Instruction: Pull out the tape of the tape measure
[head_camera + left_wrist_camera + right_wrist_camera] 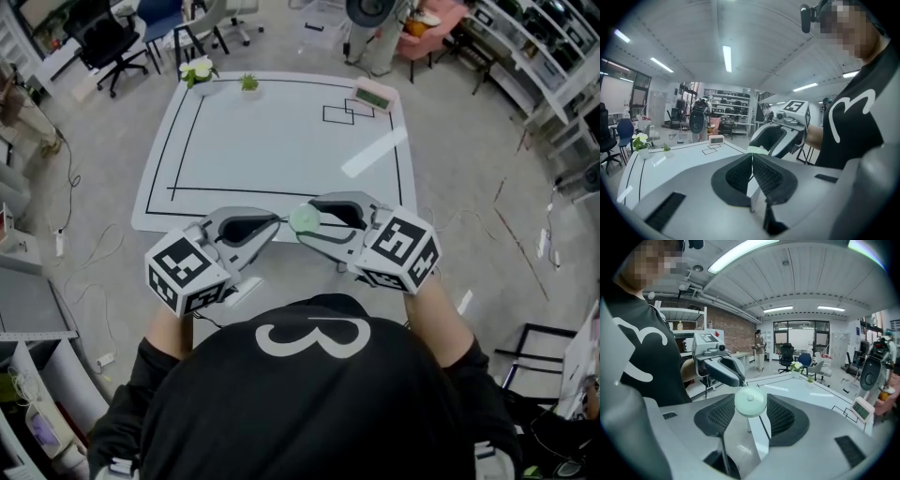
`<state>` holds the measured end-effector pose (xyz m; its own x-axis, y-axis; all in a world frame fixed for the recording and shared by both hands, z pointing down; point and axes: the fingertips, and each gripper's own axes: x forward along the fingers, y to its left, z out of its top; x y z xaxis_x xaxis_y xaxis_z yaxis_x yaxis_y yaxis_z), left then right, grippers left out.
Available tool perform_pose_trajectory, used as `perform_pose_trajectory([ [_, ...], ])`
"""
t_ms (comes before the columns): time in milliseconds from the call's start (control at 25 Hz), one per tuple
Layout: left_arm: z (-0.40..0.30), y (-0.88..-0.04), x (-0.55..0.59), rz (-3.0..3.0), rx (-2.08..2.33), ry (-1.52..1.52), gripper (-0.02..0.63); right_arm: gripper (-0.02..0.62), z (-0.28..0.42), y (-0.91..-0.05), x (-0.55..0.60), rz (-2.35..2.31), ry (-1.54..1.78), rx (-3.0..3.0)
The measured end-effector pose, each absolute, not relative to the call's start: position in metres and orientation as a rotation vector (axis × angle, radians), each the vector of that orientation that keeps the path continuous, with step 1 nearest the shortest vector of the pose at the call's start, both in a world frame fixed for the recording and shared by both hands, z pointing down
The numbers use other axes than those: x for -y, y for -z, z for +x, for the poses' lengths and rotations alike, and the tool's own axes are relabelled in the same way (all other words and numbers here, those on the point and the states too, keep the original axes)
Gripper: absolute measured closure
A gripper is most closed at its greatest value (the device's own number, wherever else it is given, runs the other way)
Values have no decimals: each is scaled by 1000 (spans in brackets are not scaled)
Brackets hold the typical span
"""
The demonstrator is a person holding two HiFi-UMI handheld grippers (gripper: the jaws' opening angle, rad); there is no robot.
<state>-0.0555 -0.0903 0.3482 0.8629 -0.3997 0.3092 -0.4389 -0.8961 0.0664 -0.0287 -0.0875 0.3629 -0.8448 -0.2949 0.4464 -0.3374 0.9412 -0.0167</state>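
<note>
The right gripper (309, 228) is being pressed onto the round pale-green tape measure (750, 402), pinching it above the near edge of the white table (281, 141). The left gripper (752, 157) is being held with its jaws pressed together, its tips just beside the case. Whether any tape is being pinched cannot be told.

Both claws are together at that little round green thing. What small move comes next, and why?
Probably ease the left gripper sideways, away from the right gripper. The right one clamps the round tape measure, and the left's jaws are shut at its edge, seemingly on the tape's end, though the tab is too small to see.
</note>
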Motion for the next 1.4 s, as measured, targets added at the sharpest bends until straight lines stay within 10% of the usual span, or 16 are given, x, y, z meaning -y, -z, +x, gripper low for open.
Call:
perform_pose_trajectory([
  [1400, -124, -334, 142, 2751, 1150, -316, 600, 373, 49, -370, 147, 933, -177, 2523],
])
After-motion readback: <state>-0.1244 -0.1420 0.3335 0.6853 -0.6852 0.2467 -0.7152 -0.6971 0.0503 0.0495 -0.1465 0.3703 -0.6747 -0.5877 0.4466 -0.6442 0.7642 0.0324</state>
